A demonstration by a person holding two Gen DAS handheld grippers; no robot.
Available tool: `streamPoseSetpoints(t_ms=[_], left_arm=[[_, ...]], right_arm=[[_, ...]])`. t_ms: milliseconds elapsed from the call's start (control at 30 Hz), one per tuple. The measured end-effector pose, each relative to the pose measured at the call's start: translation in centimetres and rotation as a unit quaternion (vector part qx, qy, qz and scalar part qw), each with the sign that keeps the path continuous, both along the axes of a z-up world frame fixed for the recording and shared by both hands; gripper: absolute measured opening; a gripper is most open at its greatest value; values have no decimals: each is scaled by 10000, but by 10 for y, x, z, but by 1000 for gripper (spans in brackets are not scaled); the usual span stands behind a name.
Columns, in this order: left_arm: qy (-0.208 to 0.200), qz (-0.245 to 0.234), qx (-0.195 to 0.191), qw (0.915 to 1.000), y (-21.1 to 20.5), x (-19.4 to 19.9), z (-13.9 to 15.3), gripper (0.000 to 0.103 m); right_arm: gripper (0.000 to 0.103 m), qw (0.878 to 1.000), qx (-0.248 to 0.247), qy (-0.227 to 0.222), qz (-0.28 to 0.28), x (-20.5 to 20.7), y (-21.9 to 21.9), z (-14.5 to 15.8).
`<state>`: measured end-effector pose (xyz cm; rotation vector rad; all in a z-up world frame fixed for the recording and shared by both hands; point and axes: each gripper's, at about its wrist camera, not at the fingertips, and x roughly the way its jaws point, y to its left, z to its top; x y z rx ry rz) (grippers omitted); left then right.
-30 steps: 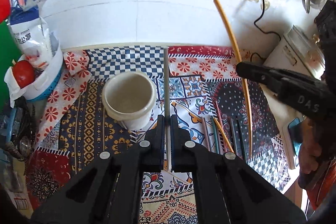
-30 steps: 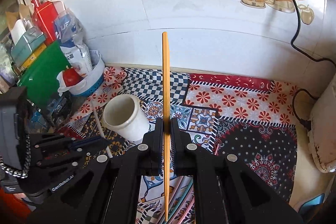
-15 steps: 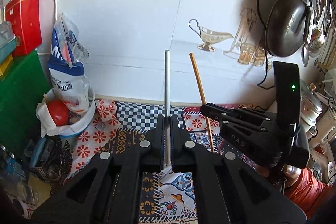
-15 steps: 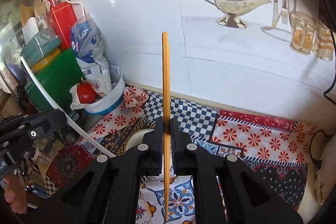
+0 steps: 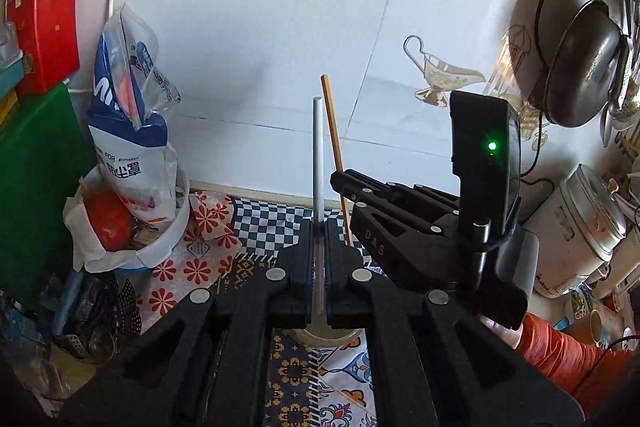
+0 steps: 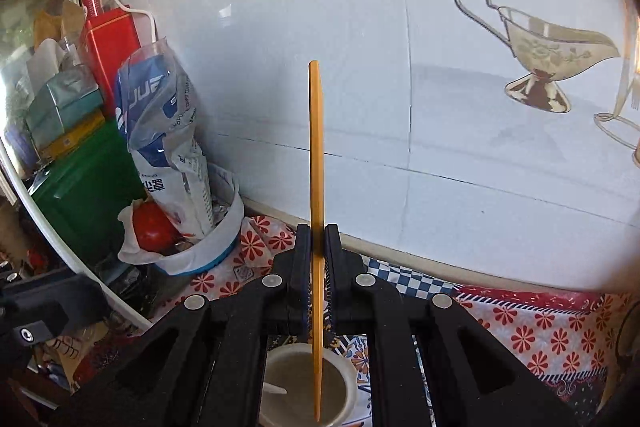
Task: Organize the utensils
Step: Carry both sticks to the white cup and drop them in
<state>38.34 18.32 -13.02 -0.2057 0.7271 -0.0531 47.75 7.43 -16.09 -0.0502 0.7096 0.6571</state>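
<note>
Letters "DAS" are showing on the right gripper [image 5: 340,183], which is pinching one orange chopstick [image 6: 316,227], its lower tip reaching inside the white cup [image 6: 344,367]. One white chopstick [image 5: 318,163] is standing upright, clamped in the left gripper [image 5: 319,255], just above that cup. Far left, a white tub [image 6: 208,259] is holding a blue-white bag [image 6: 168,131] reading "FOR" and a red tomato [image 6: 152,231].

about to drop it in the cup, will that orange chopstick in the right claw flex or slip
The thin orange chopstick probably stays stiff: it shows dead straight. Clamped mid-length in the right claw, it may pivot or slide. Its lower tip hangs over the white ceramic cup, so a drop likely lands inside.
</note>
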Motion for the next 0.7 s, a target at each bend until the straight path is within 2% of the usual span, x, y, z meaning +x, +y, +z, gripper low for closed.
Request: streamPoseSetpoints(t_ms=[367, 700], left_arm=[[639, -132, -221, 9976, 4, 28, -47, 2], [863, -150, -281, 9958, 0, 27, -55, 3]], right_arm=[[6, 9982, -416, 392, 176, 1, 5, -48], [7, 9925, -760, 858, 416, -13, -6, -55]])
